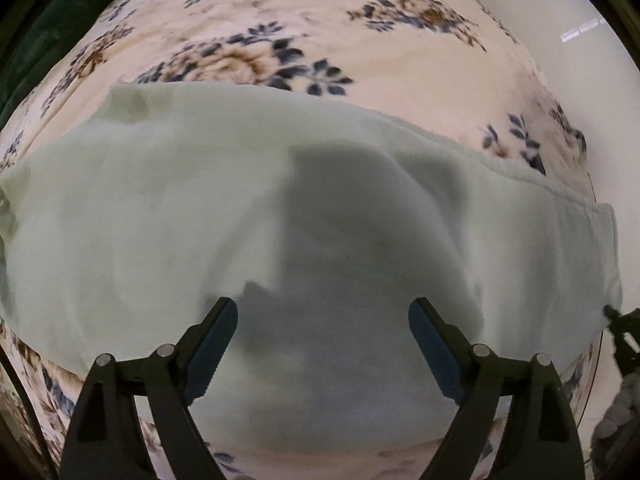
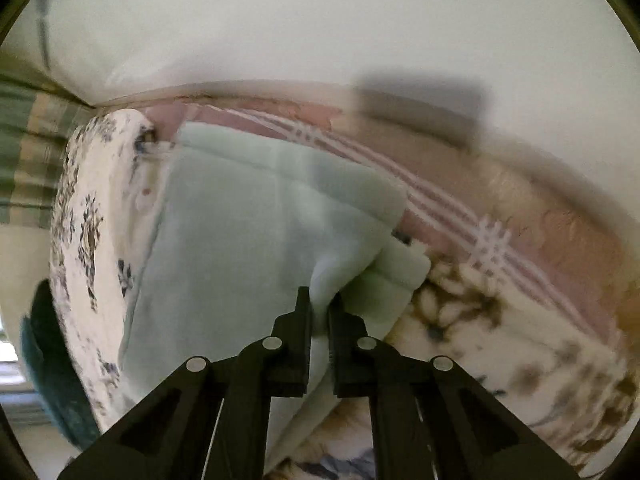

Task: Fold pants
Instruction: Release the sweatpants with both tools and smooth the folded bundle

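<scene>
The left gripper (image 1: 323, 322) is wide open. Nothing is between its two fingers. It hangs right over the pants (image 1: 168, 216). The right gripper (image 2: 319, 302) is pinched tight on a fold of the pants at their edge. There is one pair of pants, pale green and soft. It lies spread on one flowery blanket (image 1: 280, 12). A pink striped cloth (image 2: 460, 208) lies beyond.
</scene>
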`<move>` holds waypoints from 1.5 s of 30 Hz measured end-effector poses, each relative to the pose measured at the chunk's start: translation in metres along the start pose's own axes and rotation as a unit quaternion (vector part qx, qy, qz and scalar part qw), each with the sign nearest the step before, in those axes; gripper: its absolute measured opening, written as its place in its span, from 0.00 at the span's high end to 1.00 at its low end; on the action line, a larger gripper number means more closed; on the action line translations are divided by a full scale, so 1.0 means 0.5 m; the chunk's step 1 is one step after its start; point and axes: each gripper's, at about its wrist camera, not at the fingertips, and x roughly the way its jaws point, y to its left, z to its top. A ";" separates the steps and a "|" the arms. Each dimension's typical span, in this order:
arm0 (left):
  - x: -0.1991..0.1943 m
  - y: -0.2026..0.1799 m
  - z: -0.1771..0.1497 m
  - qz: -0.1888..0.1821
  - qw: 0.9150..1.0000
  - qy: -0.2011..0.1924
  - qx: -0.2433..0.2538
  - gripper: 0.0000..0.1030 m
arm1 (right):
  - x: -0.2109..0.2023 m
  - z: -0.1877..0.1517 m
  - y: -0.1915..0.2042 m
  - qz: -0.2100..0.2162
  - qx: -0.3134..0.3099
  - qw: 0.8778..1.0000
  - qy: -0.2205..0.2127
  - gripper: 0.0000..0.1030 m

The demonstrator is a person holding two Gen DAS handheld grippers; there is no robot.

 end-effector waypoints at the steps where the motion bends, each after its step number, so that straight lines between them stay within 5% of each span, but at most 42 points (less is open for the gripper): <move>1: 0.001 -0.001 -0.003 0.003 1.000 0.001 0.002 0.15 | -0.020 -0.005 0.000 0.001 -0.001 1.000 -0.012 0.93; 5: 0.008 0.009 -0.006 0.007 1.000 0.008 -0.002 0.15 | -0.079 -0.013 -0.024 -0.001 0.000 1.000 -0.024 0.93; 9: 0.006 0.032 -0.006 0.007 1.000 0.004 -0.011 0.15 | 0.015 -0.014 -0.100 0.017 0.059 0.997 0.056 0.87; 11: 0.000 0.046 -0.006 0.008 1.000 -0.004 -0.016 0.15 | 0.031 -0.015 -0.125 0.046 0.098 0.992 0.063 0.83; 13: -0.015 0.068 -0.007 0.011 1.000 -0.018 -0.022 0.15 | 0.016 -0.019 -0.137 0.074 0.122 0.988 0.057 0.72; 15: -0.036 0.099 -0.010 0.004 0.999 -0.033 -0.034 0.15 | -0.013 -0.038 -0.130 0.077 0.119 0.989 0.049 0.47; 20: -0.084 0.222 -0.039 0.014 0.996 -0.036 -0.079 0.08 | -0.024 -0.185 0.025 0.072 -0.013 0.992 0.105 0.38; 23: -0.124 0.337 -0.071 0.037 0.992 -0.047 -0.113 0.08 | -0.011 -0.292 0.145 0.067 -0.096 0.987 0.112 0.10; 24: -0.139 0.382 -0.080 0.052 0.990 -0.054 -0.123 0.08 | -0.005 -0.327 0.191 0.064 -0.124 0.985 0.101 0.10; 27: -0.168 0.534 -0.096 0.099 0.977 -0.064 -0.175 0.08 | 0.041 -0.393 0.297 0.056 -0.189 0.974 0.109 0.10; 30: -0.166 0.676 -0.112 0.088 0.957 -0.062 -0.270 0.08 | 0.136 -0.456 0.367 -0.062 -0.233 0.954 0.180 0.09; 32: -0.143 0.772 -0.120 0.066 0.938 -0.039 -0.339 0.08 | 0.150 -0.476 0.402 -0.101 -0.251 0.945 0.186 0.09; 37: -0.054 0.888 -0.124 0.000 0.909 0.010 -0.416 0.10 | 0.089 -0.539 0.509 -0.031 -0.272 0.945 0.178 0.09; 39: -0.021 0.903 -0.120 -0.046 0.905 0.004 -0.423 0.42 | 0.083 -0.580 0.548 -0.028 -0.292 0.940 0.175 0.09; 40: -0.011 0.903 -0.112 -0.062 0.908 -0.005 -0.415 0.69 | 0.088 -0.595 0.564 -0.028 -0.299 0.937 0.178 0.09; 45: -0.082 0.893 -0.099 -0.051 0.923 -0.076 -0.374 0.81 | 0.133 -0.665 0.589 -0.034 -0.292 0.932 0.214 0.10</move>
